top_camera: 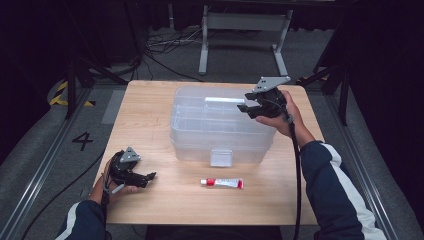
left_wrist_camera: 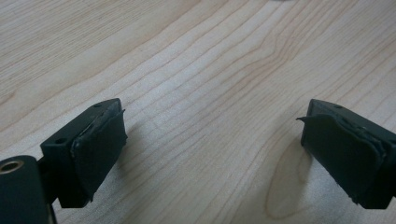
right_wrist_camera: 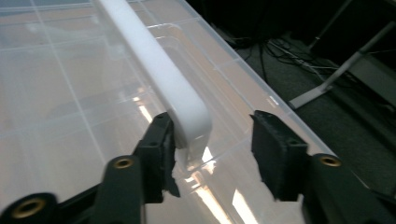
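A clear plastic storage box (top_camera: 220, 125) with a lid stands in the middle of the wooden table (top_camera: 150, 115). A white handle (top_camera: 223, 100) lies along the lid. My right gripper (top_camera: 248, 106) hovers at the box's right end. In the right gripper view the handle's end (right_wrist_camera: 187, 112) sits between its jaws (right_wrist_camera: 212, 135): one pad (right_wrist_camera: 163, 149) is against it and the other stands apart, so the gripper is open. My left gripper (top_camera: 150, 176) rests low at the table's front left, open (left_wrist_camera: 212, 135) over bare wood with nothing between its pads.
A small white and red tube (top_camera: 222, 183) lies on the table in front of the box, below its front latch (top_camera: 221, 157). Behind the table are a metal stand (top_camera: 240, 30) and cables on the dark floor.
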### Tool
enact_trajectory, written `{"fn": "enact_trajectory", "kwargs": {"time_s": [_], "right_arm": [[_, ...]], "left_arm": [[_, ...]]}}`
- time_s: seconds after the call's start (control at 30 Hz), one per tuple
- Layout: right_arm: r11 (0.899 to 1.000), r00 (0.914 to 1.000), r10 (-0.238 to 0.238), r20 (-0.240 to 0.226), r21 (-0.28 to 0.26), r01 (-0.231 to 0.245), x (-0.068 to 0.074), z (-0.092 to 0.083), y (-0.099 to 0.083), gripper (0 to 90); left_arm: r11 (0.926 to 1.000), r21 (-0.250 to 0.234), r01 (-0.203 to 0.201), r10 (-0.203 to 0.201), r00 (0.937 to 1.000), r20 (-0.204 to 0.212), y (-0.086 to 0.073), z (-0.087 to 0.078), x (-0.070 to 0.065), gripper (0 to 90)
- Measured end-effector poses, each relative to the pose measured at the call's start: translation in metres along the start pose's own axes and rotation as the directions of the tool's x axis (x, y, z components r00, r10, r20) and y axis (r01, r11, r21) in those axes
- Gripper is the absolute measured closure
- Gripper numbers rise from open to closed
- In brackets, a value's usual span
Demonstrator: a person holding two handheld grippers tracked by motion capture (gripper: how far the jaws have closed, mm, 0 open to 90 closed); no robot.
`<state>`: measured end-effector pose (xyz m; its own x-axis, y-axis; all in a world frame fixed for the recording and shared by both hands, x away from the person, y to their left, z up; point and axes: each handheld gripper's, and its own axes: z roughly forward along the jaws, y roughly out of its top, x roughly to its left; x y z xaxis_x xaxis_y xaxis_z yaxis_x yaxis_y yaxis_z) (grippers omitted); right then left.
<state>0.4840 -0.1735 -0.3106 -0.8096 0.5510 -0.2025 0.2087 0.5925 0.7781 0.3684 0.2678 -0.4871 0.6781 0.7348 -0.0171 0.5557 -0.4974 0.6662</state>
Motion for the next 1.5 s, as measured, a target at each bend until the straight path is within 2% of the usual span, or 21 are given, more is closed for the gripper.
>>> {"fn": "enact_trajectory", "kwargs": {"time_s": [0.3, 0.83, 1.23, 1.5], "right_arm": [[1.0, 0.9992, -0.012, -0.039, 0.007, 0.013, 0.003, 0.002, 0.003, 74.9], [1.0, 0.9999, -0.008, -0.007, 0.024, 0.008, 0.007, 0.001, 0.007, 75.2], [0.999, 0.9997, -0.02, -0.013, 0.043, 0.02, 0.005, 0.001, 0.011, 74.9], [0.998, 0.9998, -0.002, -0.019, 0.059, 0.003, -0.001, 0.001, 0.02, 74.5]], "left_arm": [[1.0, -0.003, 0.002, -0.002, 1.0, 0.0, 0.002, 0.002, 0.0, 7.2], [1.0, -0.005, -0.001, 0.001, 1.0, -0.005, 0.002, 0.002, 0.0, 7.4], [1.0, -0.004, 0.003, -0.003, 1.0, -0.003, 0.002, 0.002, 0.0, 7.4], [1.0, -0.002, 0.002, -0.002, 1.0, 0.0, 0.002, 0.002, 0.0, 7.4]]}}
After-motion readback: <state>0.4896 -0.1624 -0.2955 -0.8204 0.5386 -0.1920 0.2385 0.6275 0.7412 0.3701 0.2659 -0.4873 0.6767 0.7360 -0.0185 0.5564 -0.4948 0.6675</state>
